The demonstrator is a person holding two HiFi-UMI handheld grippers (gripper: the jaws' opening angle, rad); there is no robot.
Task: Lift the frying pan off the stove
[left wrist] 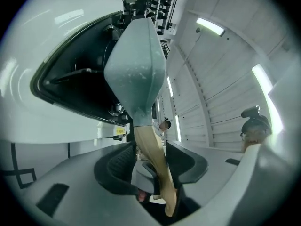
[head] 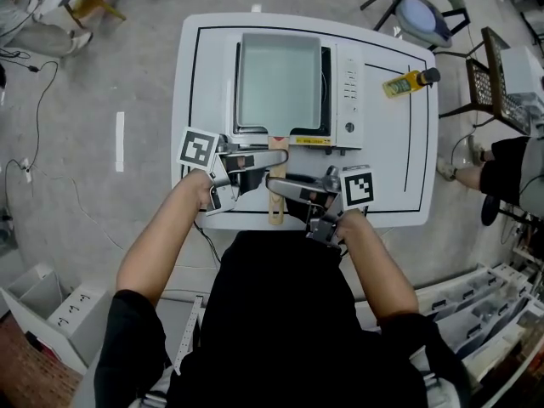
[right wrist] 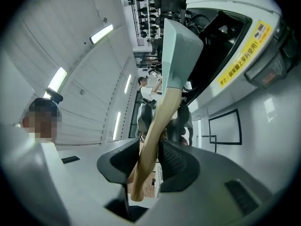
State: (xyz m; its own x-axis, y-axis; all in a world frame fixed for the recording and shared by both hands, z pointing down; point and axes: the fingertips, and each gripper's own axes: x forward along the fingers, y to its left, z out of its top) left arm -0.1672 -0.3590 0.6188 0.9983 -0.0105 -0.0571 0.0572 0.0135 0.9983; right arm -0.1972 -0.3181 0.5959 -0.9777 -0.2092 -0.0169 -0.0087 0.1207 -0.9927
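Head view: the frying pan (head: 279, 82), a pale rectangular one, sat on the stove (head: 348, 92) on the white counter (head: 212, 58), its wooden handle (head: 276, 213) pointing toward me. The left tongs (head: 274, 155) and the right tongs (head: 280, 187) both met that handle from opposite sides, and an oil bottle (head: 406, 82) lay well apart at the right. I judged the grasp made and the lift not yet begun; the next move called for raising both tongs together, keeping the pan level. Left gripper view: the jaws were nearly together, pressed on the handle (left wrist: 151, 145) that ran between them up to the pan (left wrist: 136, 65). Right gripper view: the jaws were likewise clamped on the handle (right wrist: 153, 131). A yellow label (right wrist: 242, 58) on the stove front carried East Asian characters that I could not read reliably.
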